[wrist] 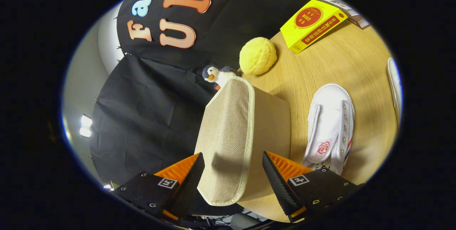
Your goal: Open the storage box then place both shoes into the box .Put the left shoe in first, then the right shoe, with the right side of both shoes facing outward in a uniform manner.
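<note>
1. Opening the storage box (270,123) is the step in hand, judging by its woven lid flap (228,141), which stands raised on edge; the interior of the box cannot be seen, so how far it is opened cannot be told
2. No shoe appears to have gone in: one white shoe (331,126) lies on the wooden table (352,69) just beside the box, and a second white shoe (393,80) lies beyond the first, well apart from the box; placing the left and then the right shoe is judged to remain
3. Gripper (233,169) state: the fingers stand spread, one on each side of the flap; whether either pad touches the fabric cannot be told
4. Flap position: between the fingers, its bound edge reaching down past the fingertips
5. Beyond the box: a toy penguin (217,75), a yellow ball (257,56), then a yellow carton (311,23)
</note>
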